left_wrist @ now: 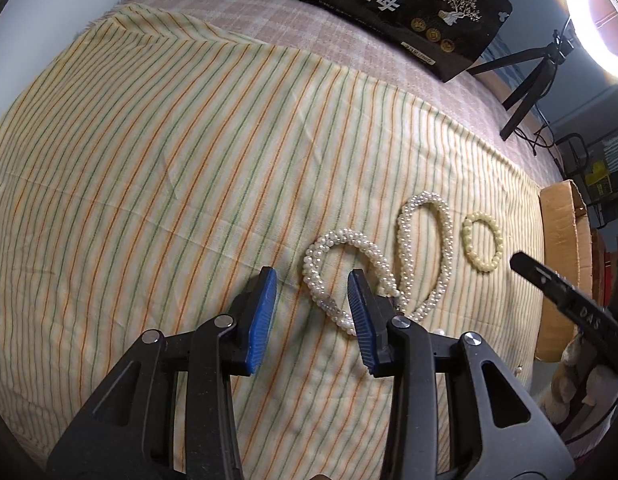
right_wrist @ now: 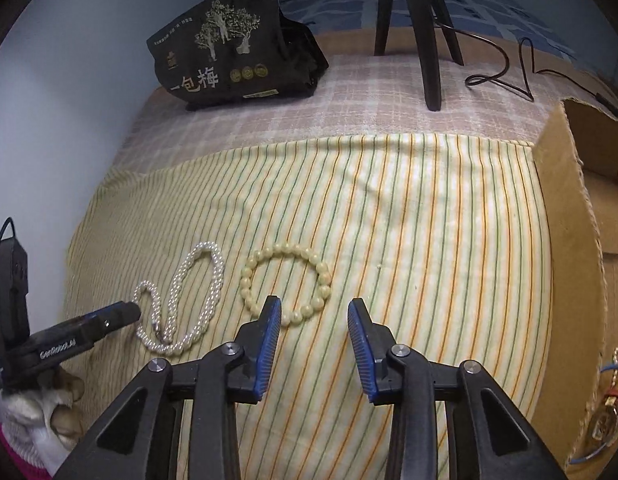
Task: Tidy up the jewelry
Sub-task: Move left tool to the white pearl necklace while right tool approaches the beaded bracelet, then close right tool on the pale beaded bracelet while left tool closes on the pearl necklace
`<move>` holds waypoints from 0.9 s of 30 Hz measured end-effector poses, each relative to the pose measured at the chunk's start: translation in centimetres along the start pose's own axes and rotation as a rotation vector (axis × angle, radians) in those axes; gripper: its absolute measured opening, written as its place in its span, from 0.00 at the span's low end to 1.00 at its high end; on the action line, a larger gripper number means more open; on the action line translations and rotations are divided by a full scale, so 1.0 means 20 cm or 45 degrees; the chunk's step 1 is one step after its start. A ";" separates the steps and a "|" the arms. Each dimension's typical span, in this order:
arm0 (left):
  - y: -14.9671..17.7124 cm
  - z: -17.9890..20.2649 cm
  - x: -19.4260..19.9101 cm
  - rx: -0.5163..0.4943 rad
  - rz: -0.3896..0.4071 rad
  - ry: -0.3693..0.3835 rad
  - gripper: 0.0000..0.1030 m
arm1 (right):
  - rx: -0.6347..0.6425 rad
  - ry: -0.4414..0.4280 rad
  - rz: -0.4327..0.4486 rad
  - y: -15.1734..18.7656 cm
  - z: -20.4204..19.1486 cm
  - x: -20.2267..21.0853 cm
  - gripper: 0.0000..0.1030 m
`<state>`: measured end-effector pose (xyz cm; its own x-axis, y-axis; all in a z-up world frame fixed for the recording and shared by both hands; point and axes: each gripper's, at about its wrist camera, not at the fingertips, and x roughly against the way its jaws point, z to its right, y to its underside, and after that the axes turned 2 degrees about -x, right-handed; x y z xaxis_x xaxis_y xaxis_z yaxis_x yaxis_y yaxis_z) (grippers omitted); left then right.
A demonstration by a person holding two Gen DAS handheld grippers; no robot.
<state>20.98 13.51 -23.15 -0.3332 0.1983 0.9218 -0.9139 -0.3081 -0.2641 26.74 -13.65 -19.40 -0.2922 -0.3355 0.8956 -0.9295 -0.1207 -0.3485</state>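
Note:
A white pearl necklace [left_wrist: 405,256] lies in loops on the striped cloth [left_wrist: 189,160]. A round cream bead bracelet [left_wrist: 482,241] lies just right of it. My left gripper [left_wrist: 312,308] is open and empty, low over the necklace's left loop. In the right wrist view the bracelet [right_wrist: 287,286] lies just ahead of my open, empty right gripper [right_wrist: 314,326], whose left finger overlaps its near edge. The necklace [right_wrist: 181,300] lies to its left, with the left gripper [right_wrist: 117,316] beside it.
A black snack bag [left_wrist: 401,4] with Chinese lettering stands at the back on a checked cloth [right_wrist: 349,92]. A cardboard box [right_wrist: 569,240] borders the striped cloth on the right. A tripod [right_wrist: 425,32] with a cable and a ring light [left_wrist: 597,12] stand behind.

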 end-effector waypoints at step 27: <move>-0.03 0.00 0.06 0.007 0.105 -0.047 0.06 | 0.113 0.089 0.017 0.01 -0.04 -0.08 0.05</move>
<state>21.00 13.98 -21.88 -0.3988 0.1377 0.9066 -0.8823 -0.3273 -0.3384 26.82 -12.27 -20.73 -0.3221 -0.2723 0.9067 -0.9027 -0.2003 -0.3808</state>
